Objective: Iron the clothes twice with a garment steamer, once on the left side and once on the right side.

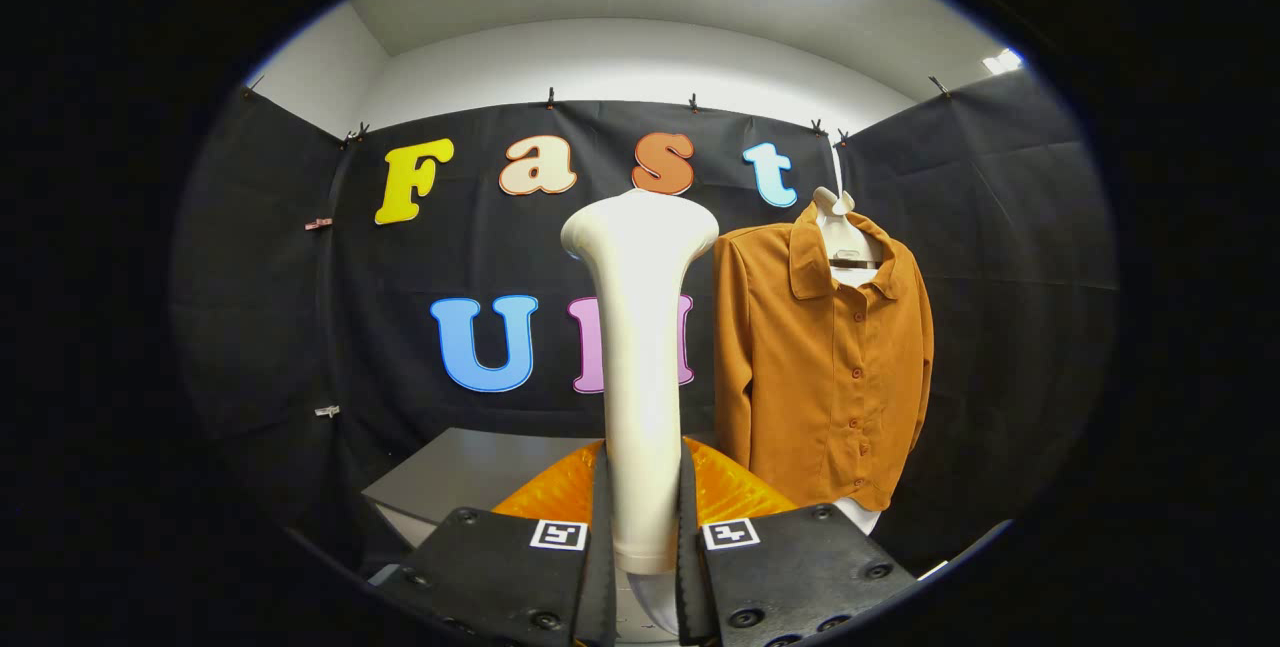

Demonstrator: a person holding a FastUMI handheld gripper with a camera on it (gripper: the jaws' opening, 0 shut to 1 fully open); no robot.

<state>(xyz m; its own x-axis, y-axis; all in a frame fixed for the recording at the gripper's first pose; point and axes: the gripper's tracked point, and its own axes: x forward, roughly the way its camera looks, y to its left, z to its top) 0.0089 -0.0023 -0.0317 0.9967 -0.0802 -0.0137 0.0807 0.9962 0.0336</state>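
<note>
1. The tongs [641, 527] are clenched on the garment steamer [640, 347]: both fingers press against the lower end of its cream handle, one on each side.
2. The garment steamer stands upright between the fingers, its shaft rising straight and flaring into a wide, rounded head at the top.
3. An orange translucent part [735, 492] with a ribbed surface shows on both sides of the handle, just behind the fingers; whether it belongs to the steamer cannot be told.
4. The shirt [825, 367], a rust-orange button-up with a collar and long sleeves, hangs on a white hanger [838, 217] against the black cloth wall, beyond the tongs and to the right of the steamer's head. It is buttoned down the front, and its sleeves hang straight.
5. The steamer's head and the shirt are apart, with black cloth showing between them.
6. A grey tabletop [460, 477] lies below and left of the steamer, its near corner pointing toward the tongs.
</note>
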